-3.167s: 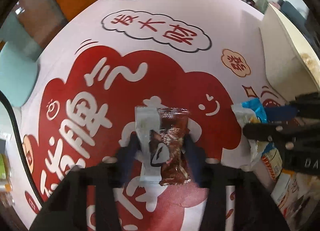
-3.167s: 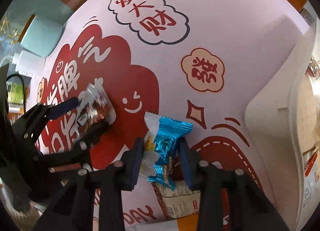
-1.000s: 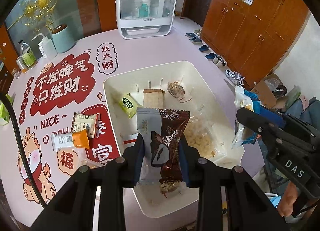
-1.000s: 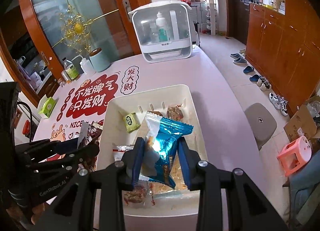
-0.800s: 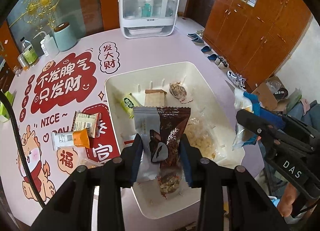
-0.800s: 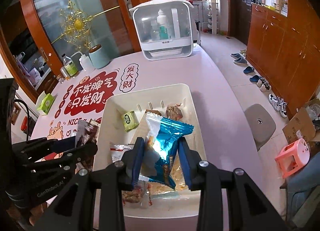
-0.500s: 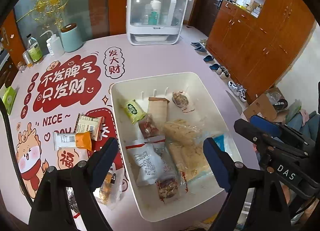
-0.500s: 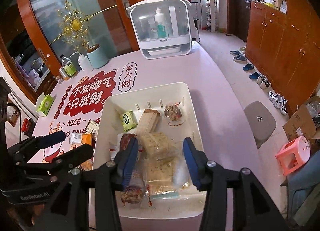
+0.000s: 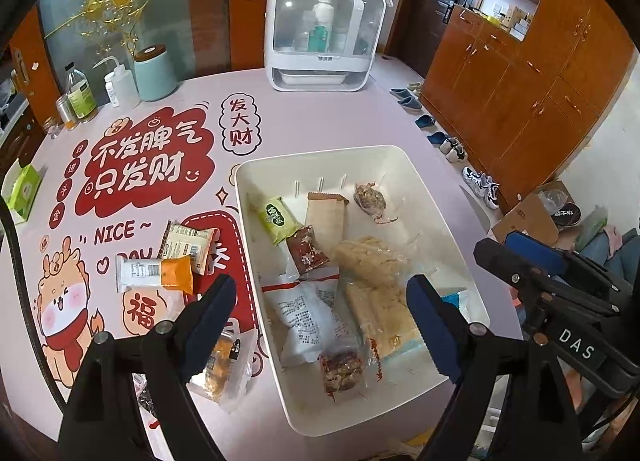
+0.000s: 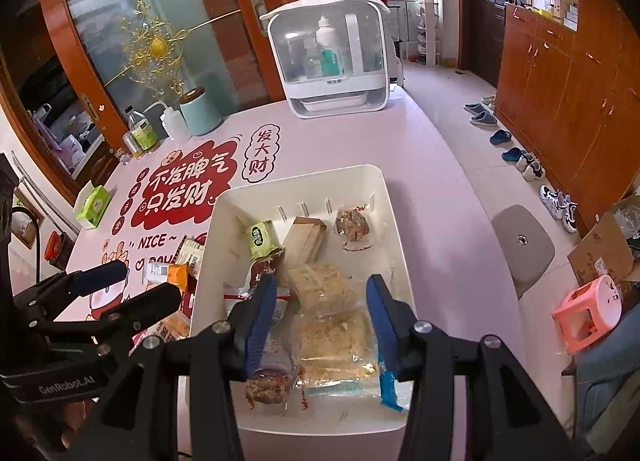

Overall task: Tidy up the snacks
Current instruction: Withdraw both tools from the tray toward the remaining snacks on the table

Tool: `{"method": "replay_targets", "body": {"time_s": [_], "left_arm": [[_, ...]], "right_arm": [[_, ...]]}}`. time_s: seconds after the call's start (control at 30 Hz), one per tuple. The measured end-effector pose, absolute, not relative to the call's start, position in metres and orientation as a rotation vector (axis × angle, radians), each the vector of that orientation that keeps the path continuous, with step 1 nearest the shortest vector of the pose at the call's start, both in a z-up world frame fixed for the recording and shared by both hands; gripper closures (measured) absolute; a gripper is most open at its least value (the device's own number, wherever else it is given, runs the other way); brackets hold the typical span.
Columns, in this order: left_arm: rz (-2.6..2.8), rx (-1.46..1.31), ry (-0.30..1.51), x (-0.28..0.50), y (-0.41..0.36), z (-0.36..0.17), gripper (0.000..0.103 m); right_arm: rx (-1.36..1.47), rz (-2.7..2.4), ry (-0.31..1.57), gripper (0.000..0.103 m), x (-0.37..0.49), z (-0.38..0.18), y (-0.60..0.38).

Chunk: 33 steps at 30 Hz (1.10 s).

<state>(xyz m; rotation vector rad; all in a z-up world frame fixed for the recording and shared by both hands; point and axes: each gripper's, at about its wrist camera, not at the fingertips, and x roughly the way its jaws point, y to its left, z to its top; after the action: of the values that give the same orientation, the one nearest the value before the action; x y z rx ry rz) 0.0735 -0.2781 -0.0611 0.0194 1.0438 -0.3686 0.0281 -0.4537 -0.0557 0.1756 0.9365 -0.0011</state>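
White rectangular plastic bin [image 9: 404,159] on pink printed tabletop [image 9: 304,117], long axis running away from the cameras, near end close to the tabletop's front edge. Filled with wrapped snacks [image 9: 308,317]; bare floor only at its far right corner. Left tool [image 9: 318,303] wide open, empty, above the bin's left wall. Right tool [image 10: 322,307] partly open, empty, over the bin. Orange-and-white snack packet [image 9: 154,273] lying crosswise left of the bin.

Pink table [image 9: 360,117] w/ white bin [image 9: 404,159], loose snack packs [image 9: 172,261], organizer [image 9: 324,33].
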Motion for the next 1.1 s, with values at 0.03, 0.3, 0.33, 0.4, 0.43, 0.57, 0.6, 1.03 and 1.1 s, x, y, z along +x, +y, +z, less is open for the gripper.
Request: {"method": "replay_targets", "body": {"time_s": [0.03,0.3,0.33,0.4,0.43,0.57,0.6,1.03,1.1], "left_arm": [[-0.367,0.019,1.044,0.072,-0.278,-0.060,0.017],[-0.346,0.012,1.030,0.065,-0.268,-0.057,0.017],[-0.342,0.011,1.029,0.064,-0.265,-0.057,0.017],[-0.333,0.008,1.027,0.062,-0.261,-0.056,0.017],[-0.327,0.007,1.026,0.060,-0.257,-0.056,0.017],[-0.295,-0.001,1.026,0.054,-0.243,-0.058,0.017],[-0.287,-0.004,1.027,0.052,-0.239,-0.058,0.017],[-0.108,-0.098,1.058,0.038,-0.143,-0.072,0.017],[-0.084,-0.116,1.058,0.039,-0.124,-0.074,0.017]], "right_arm": [[0.178,-0.002,0.935,0.055,0.027,-0.055,-0.453],[0.164,0.012,0.941,0.056,0.023,-0.055,-0.445],[0.161,0.013,0.940,0.056,0.023,-0.055,-0.444],[0.154,0.017,0.939,0.056,0.021,-0.055,-0.440],[0.154,0.020,0.938,0.056,0.021,-0.055,-0.438],[0.144,0.038,0.948,0.056,0.021,-0.058,-0.426],[0.143,0.046,0.952,0.056,0.022,-0.059,-0.423],[0.092,0.168,1.005,0.056,0.034,-0.077,-0.351],[0.079,0.181,1.007,0.056,0.036,-0.077,-0.339]]}}
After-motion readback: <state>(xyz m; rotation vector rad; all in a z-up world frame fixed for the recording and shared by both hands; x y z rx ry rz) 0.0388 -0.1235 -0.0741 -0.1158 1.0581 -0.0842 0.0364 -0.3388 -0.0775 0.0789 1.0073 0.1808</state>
